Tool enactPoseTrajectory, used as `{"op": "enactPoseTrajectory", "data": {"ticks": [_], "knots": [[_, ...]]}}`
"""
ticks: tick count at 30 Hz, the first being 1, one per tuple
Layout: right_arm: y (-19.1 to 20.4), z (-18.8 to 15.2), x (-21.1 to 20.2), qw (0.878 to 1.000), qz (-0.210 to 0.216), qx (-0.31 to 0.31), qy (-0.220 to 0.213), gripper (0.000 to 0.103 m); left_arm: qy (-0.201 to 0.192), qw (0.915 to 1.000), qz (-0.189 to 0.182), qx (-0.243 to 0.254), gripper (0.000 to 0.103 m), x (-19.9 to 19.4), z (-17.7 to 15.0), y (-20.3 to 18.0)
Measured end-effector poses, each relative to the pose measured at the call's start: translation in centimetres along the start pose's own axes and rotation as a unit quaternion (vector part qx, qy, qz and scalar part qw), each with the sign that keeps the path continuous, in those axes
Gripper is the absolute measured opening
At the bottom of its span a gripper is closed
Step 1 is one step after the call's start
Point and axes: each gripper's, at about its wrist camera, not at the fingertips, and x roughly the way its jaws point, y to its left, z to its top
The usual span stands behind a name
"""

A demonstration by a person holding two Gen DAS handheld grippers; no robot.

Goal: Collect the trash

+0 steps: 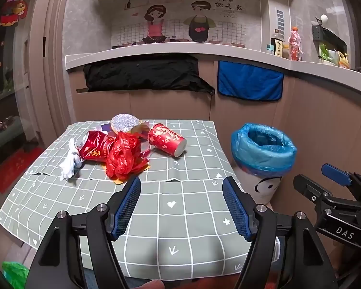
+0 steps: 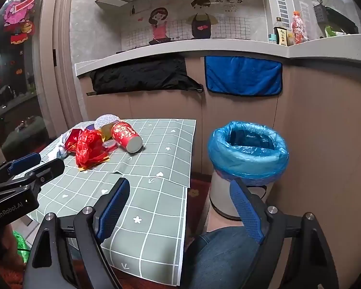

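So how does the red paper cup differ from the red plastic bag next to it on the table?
The red paper cup keeps a firm tapered shape, while the red plastic bag is a crumpled, shapeless wad. The cup lies on its side with its base facing the camera; the bag sits in a heap. The cup carries a gold print; the bag looks plain and glossy. Both are red and lie on the checked tablecloth.

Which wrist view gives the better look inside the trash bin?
The right wrist view. The trash bin sits near the picture's middle, and its blue liner's opening and inner wall show clearly. The left wrist view shows the same bin farther toward the right edge, smaller, beside the table, with less of its inside showing.
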Motion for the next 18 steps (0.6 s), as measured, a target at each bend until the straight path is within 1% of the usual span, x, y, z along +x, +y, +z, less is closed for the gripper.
{"op": "enactPoseTrajectory", "data": {"ticks": [1,16,18], "knots": [[-0.01,0.0,-0.02,1.0,0.002,0.003,-0.001,0.083,0.007,1.0,0.003,0.001,0.071,0.15,0.04,-0.04],[-0.03,0.0,-0.12,1.0,0.001,0.003,0.0,0.083,0.005,1.0,0.002,0.005,0.071,-0.59,-0.02,-0.53],[-0.05,0.02,-0.07,1.0,0.0,0.003,0.0,0.083,0.006,1.0,0.005,0.002,0.071,0.1,0.04,-0.09]]}}
